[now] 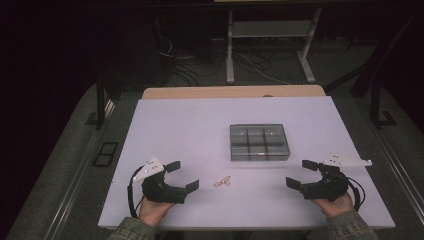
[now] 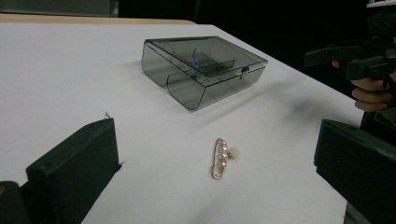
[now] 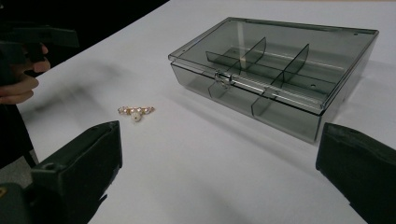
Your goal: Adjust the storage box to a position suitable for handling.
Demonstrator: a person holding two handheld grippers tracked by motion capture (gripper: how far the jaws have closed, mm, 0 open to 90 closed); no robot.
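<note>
Both tools are sitting wide open and empty, left tool (image 1: 181, 176) and right tool (image 1: 301, 173) flanking the brooch (image 1: 222, 182) lying on the tabletop (image 1: 175, 130).

Closed box (image 3: 280, 74), brooch (image 3: 135, 111) nearby

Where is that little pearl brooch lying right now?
In the high view, the pearl brooch lies on the white table, just in front of the closed smoky plastic box.

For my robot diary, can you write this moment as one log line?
left gripper: open, empty | right gripper: open, empty | small gold pearl-beaded pin: on table between them | smoky clear plastic compartment box: lid closed
</note>
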